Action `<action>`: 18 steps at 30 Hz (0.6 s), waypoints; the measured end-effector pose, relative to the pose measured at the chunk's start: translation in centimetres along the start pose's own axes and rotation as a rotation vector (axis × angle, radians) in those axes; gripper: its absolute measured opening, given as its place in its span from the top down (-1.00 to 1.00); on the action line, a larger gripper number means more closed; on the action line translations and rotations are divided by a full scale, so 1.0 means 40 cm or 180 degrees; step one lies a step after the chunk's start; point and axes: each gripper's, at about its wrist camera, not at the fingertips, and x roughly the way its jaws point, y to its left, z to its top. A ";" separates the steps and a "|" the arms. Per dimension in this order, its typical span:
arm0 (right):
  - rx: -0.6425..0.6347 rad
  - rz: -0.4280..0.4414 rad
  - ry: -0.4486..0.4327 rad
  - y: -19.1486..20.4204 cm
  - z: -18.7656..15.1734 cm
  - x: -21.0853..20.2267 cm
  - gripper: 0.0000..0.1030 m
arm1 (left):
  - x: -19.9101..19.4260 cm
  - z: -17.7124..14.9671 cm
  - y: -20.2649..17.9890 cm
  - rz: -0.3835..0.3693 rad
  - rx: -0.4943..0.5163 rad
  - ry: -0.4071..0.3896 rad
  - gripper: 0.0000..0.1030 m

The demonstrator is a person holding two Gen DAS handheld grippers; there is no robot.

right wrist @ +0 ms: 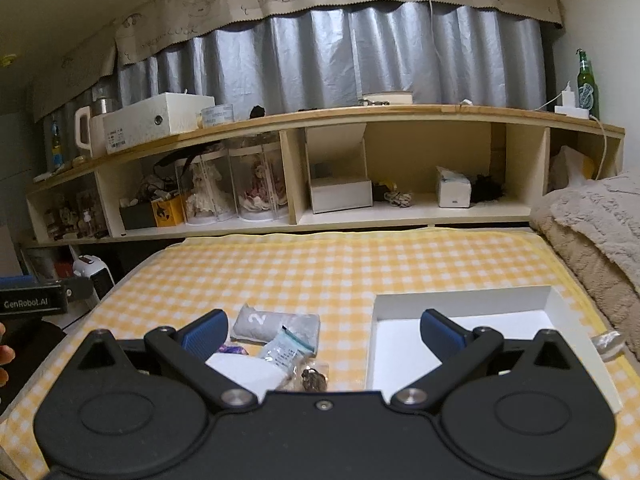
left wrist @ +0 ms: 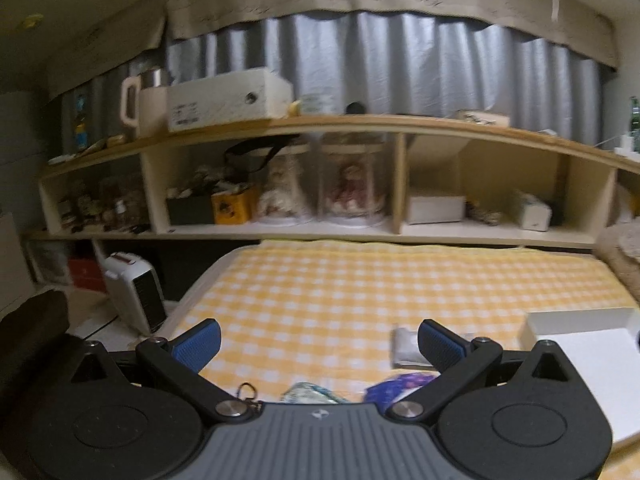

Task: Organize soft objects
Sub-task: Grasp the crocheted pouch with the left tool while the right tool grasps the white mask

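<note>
A: Scene, biggest first. Bed (right wrist: pixel 328 264) in yellow check, shelf (right wrist: pixel 360 116) behind it, beige blanket (right wrist: pixel 592 232) at the right edge. White box (right wrist: pixel 464 300) lies open on the bed, right of centre, nothing in it that I can see.

B: Soft stuff?

A: Small pile just left of the box. Grey pouch (right wrist: pixel 276 326) marked "2" lies furthest back. In front of it a clear sachet (right wrist: pixel 286 350) with a teal strip, a white pack (right wrist: pixel 244 370) and a purple wrapper (right wrist: pixel 230 348) mostly hidden behind the tool finger. A dark lumpy item in clear film (right wrist: pixel 314 378) sits nearest the camera; can't tell what it is. One stray clear wrapper (right wrist: pixel 608 342) lies right of the box.

B: Tools?

A: Right tool (right wrist: pixel 324 336) spread wide, gripping nothing, hovering above the pile and box edge. Left tool (left wrist: pixel 320 344) likewise spread and empty. Pouch (left wrist: pixel 406 346) shows just beside its right finger.

B: Handling guess?

A: Pouch looks light, limp, like fabric over loose fill. Should squash and sag, not slip. I'd pinch mid-body across the short side so neither end droops. Film items look slick and crinkly; they'd need a firmer bite on a seam or edge.

B: Orientation?

A: Pouch long axis runs left-right, roughly parallel to the box's near wall, lying flat, "2" near its left end. Sachet is tilted, long axis running diagonal, teal end up-right towards the pouch.
</note>
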 end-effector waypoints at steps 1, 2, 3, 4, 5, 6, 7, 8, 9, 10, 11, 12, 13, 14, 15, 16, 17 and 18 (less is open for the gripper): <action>0.0002 -0.0030 0.0005 0.002 0.001 0.013 -1.00 | 0.018 0.002 0.010 0.0027 -0.0019 0.0036 -1.00; 0.0000 -0.0054 0.0003 0.007 0.002 0.026 -1.00 | 0.039 0.003 0.022 0.0020 -0.0024 0.0100 -1.00; -0.0005 -0.0069 0.0003 0.011 0.002 0.040 -1.00 | 0.055 0.001 0.028 0.0014 -0.0007 0.0166 -1.00; -0.0011 -0.0078 0.0011 0.015 0.002 0.054 -1.00 | 0.074 -0.001 0.036 0.0024 0.0024 0.0234 -1.00; -0.0028 -0.0075 0.0038 0.019 0.004 0.069 -1.00 | 0.093 -0.003 0.043 0.0067 0.0059 0.0284 -1.00; -0.0045 -0.0052 0.0080 0.023 0.006 0.086 -1.00 | 0.112 -0.004 0.051 0.0123 0.0084 0.0331 -1.00; -0.0060 -0.0018 0.0122 0.027 0.007 0.104 -1.00 | 0.130 -0.008 0.060 0.0158 0.0091 0.0381 -1.00; -0.0071 0.0022 0.0146 0.030 0.006 0.120 -1.00 | 0.147 -0.012 0.069 0.0164 0.0077 0.0437 -1.00; -0.0080 0.0085 0.0161 0.030 0.006 0.135 -1.00 | 0.166 -0.014 0.084 0.0158 0.0049 0.0504 -1.00; -0.0093 0.0170 0.0186 0.030 0.004 0.152 -1.00 | 0.185 -0.019 0.102 0.0156 0.0008 0.0573 -1.00; -0.0105 0.0252 0.0239 0.030 0.002 0.170 -1.00 | 0.206 -0.025 0.121 0.0166 -0.0034 0.0642 -1.00; -0.0115 0.0322 0.0314 0.029 0.001 0.191 -1.00 | 0.221 -0.031 0.136 0.0184 -0.0063 0.0699 -1.00; -0.0129 0.0396 0.0395 0.030 -0.002 0.211 -1.00 | 0.241 -0.040 0.155 0.0215 -0.0105 0.0787 -1.00; -0.0143 0.0464 0.0455 0.035 -0.008 0.227 -1.00 | 0.259 -0.048 0.171 0.0242 -0.0143 0.0870 -1.00; -0.0168 0.0539 0.0525 0.036 -0.016 0.247 -1.00 | 0.272 -0.057 0.184 0.0258 -0.0174 0.0935 -1.00; -0.0210 0.0573 0.0585 0.041 -0.024 0.264 -1.00 | 0.286 -0.067 0.198 0.0261 -0.0212 0.1010 -1.00; -0.0260 0.0588 0.0631 0.047 -0.033 0.278 -1.00 | 0.298 -0.075 0.211 0.0252 -0.0257 0.1074 -1.00; -0.0326 0.0604 0.0670 0.056 -0.043 0.293 -0.99 | 0.308 -0.083 0.223 0.0241 -0.0317 0.1135 -1.00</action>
